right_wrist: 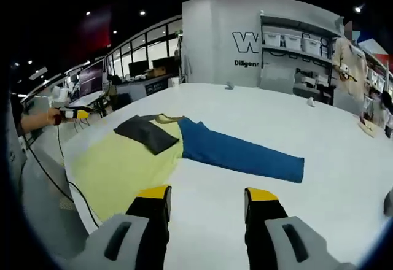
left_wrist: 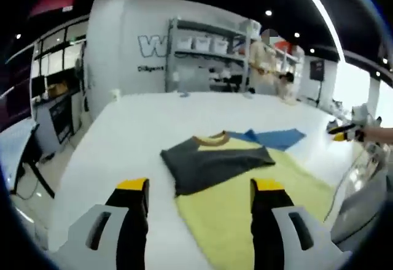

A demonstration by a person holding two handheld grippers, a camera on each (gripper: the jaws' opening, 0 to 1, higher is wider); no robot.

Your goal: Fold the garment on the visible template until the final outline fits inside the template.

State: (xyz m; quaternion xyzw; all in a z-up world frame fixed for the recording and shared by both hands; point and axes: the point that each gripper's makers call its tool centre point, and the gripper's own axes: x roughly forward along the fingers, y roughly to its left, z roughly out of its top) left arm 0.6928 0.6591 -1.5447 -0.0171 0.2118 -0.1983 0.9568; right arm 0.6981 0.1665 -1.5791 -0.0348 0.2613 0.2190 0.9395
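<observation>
White table (right_wrist: 344, 159); yellow-blue-grey garment (right_wrist: 184, 144) lying flat.

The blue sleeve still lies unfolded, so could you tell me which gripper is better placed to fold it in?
Probably right: the blue sleeve stretches just ahead of the right gripper's open fingers.

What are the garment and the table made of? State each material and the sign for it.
Garment: soft matte fabric, likely cotton knit; it lies limp and flat in yellow, grey and blue panels. Table: smooth white surface, possibly laminate; it shows a faint sheen, and the exact material is unclear.
</observation>
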